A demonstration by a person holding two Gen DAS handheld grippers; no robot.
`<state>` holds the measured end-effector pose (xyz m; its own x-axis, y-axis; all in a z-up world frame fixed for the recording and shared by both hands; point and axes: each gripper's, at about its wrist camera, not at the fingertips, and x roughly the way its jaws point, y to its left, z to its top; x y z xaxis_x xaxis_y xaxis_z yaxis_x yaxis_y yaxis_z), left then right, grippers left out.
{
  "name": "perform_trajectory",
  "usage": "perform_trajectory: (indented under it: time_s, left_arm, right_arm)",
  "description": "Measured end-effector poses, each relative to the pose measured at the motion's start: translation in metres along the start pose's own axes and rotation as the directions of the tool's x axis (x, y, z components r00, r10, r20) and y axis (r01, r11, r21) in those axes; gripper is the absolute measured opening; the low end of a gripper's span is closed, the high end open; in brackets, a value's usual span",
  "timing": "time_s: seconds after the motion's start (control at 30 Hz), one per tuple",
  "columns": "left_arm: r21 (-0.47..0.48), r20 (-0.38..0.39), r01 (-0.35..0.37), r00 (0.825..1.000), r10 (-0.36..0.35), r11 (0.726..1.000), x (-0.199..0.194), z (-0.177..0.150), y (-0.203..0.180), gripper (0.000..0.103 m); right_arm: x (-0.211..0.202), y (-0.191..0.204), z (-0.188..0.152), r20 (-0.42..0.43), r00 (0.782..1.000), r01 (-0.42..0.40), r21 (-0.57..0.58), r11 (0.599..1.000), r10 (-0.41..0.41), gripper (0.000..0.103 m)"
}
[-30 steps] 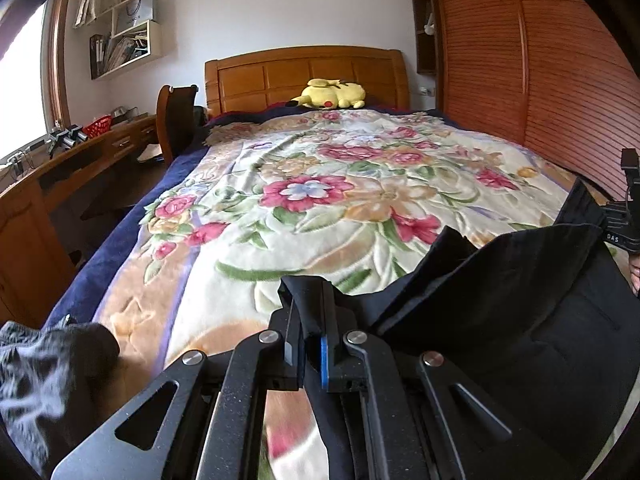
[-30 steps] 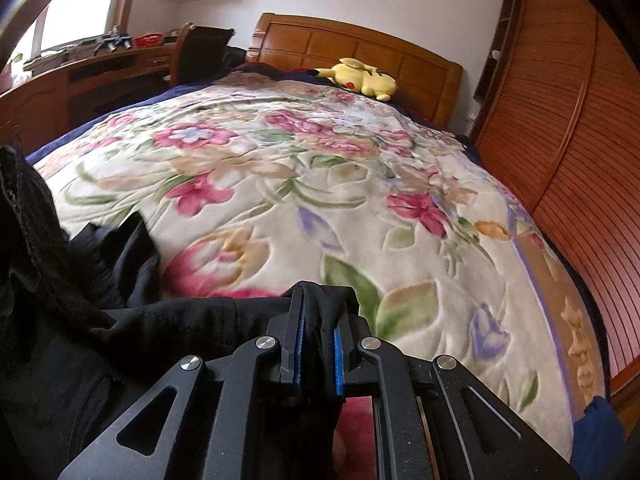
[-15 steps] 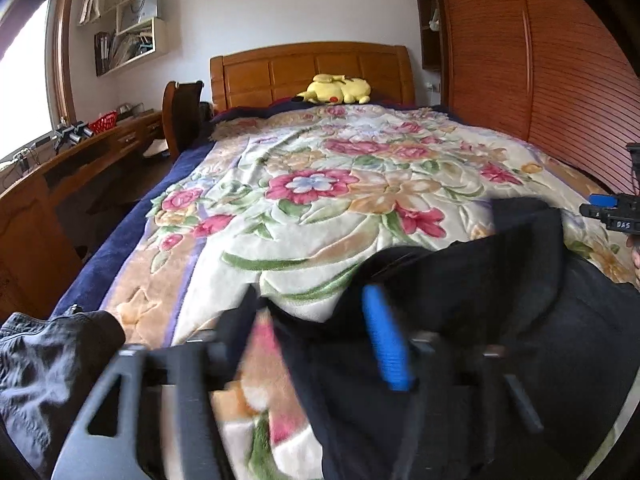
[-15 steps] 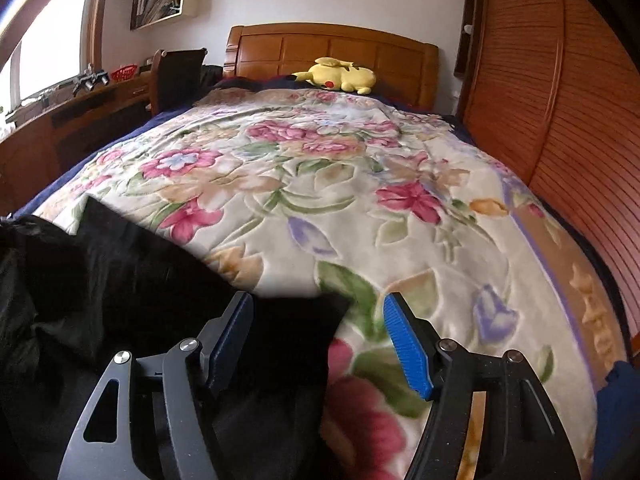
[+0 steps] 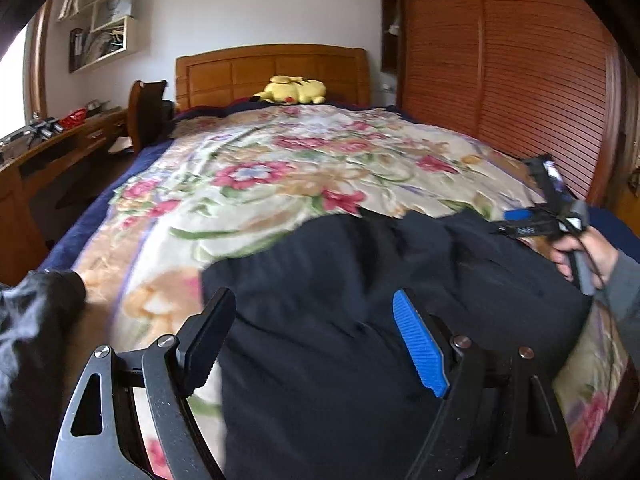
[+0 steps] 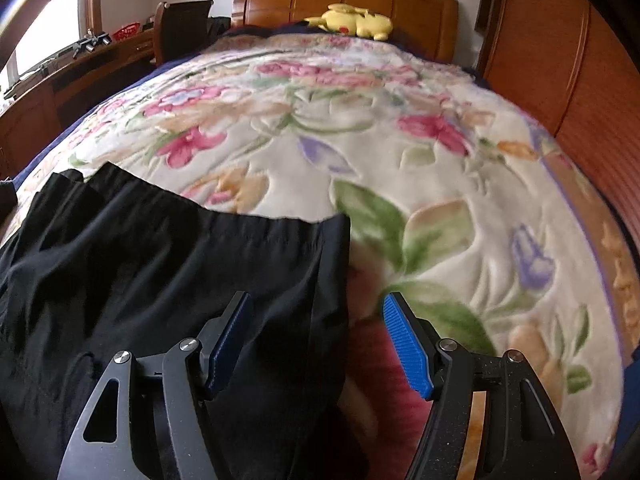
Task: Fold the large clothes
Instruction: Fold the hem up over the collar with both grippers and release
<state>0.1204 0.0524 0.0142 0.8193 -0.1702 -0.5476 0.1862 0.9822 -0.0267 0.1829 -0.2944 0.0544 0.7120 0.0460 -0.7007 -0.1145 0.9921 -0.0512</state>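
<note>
The left tool (image 5: pixel 316 336) is spread wide with nothing between its fingers; a black garment (image 5: pixel 360 300) lies flat on the bed's floral blanket (image 5: pixel 280 168) directly under and ahead of it. Off to its left, near the blanket's edge, sits a separate dark crumpled cloth (image 5: pixel 32 320).

The right tool (image 6: pixel 316 338) is likewise spread apart and empty. The garment (image 6: pixel 160 272) fills the space beneath its left finger and stretches away to the left; the garment's right edge falls between the two fingers, so the right finger hangs over bare blanket (image 6: pixel 440 184). The garment's far hem runs across just ahead of the tool.

From the left tool's view, the right tool (image 5: pixel 532 220) shows far to the right, over the garment's far edge, held by a hand (image 5: pixel 580 256).

Well ahead of both tools, a yellow plush (image 5: pixel 292 90) rests against the wooden headboard (image 5: pixel 272 68).
</note>
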Motion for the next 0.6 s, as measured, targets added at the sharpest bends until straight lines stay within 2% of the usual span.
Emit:
perform_trajectory:
  time_s: [0.2,0.3,0.37,0.4,0.5,0.6]
  left_arm:
    - [-0.017,-0.018,0.049,0.999,-0.049,0.999,-0.002,-0.021,-0.022,0.082]
    - [-0.019,-0.027,0.061,0.998,-0.061,0.998,0.0,-0.028,-0.029,0.082]
    - [-0.028,-0.03,0.078,0.996,-0.079,0.997,0.003,-0.031,-0.031,0.082]
    - [-0.03,-0.034,0.086,0.996,-0.087,0.996,0.004,-0.031,-0.033,0.082]
    - [-0.023,-0.041,0.104,0.994,-0.104,0.994,0.008,-0.03,-0.036,0.082]
    - [-0.024,-0.028,0.119,0.992,-0.12,0.993,0.006,-0.028,-0.037,0.082]
  right_arm:
    - [0.022,-0.014,-0.001,-0.04,0.997,-0.062,0.063,0.996,0.065,0.069]
    - [0.028,-0.016,0.0,-0.06,0.991,-0.112,0.075,0.991,0.117,0.048]
    - [0.029,-0.015,0.0,-0.067,0.989,-0.125,0.059,0.99,0.129,0.017]
    - [0.03,-0.013,0.001,-0.069,0.989,-0.128,0.04,0.991,0.13,0.011]
    - [0.021,-0.007,0.005,-0.035,0.999,-0.042,-0.001,0.999,0.042,0.004]
    - [0.001,-0.008,0.018,0.088,0.995,0.039,0.002,0.999,-0.039,0.003]
